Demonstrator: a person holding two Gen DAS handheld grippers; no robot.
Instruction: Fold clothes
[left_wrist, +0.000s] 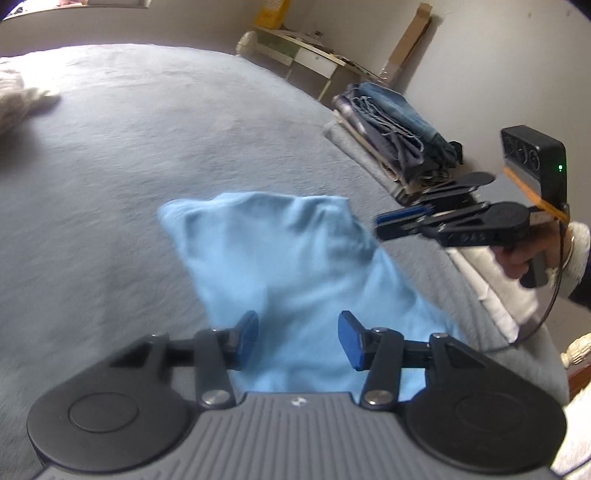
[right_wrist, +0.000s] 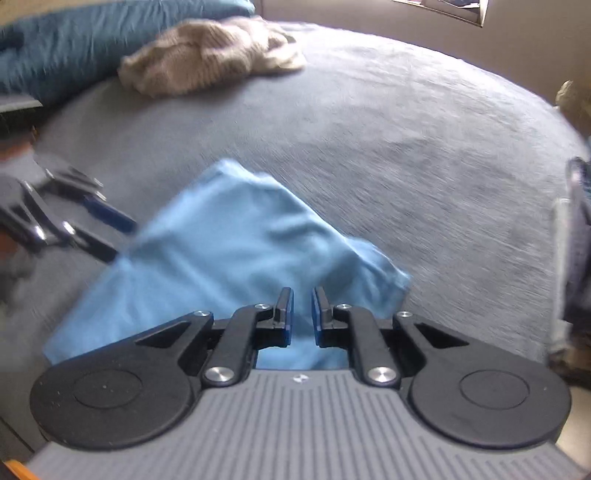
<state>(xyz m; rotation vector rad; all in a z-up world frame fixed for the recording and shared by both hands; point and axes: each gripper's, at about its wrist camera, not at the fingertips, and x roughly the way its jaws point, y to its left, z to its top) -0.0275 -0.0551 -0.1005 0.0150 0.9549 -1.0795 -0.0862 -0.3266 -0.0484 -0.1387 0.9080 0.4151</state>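
Roughly folded, the light blue garment (left_wrist: 280, 266) lies on the grey bed cover (left_wrist: 129, 155), frames motion-blurred. Far left on the bed, a beige knit garment (right_wrist: 207, 55) sits crumpled, well apart from the blue one. Left hand-held gripper (left_wrist: 297, 338) hovers over the blue garment's near end, jaws apart, nothing pinched between the pads. Right hand-held gripper (right_wrist: 302, 314) is over the garment's other side, jaws nearly together with a narrow gap, no cloth caught. Far right, a stack of folded clothes (left_wrist: 391, 125) rests near the bed's edge.
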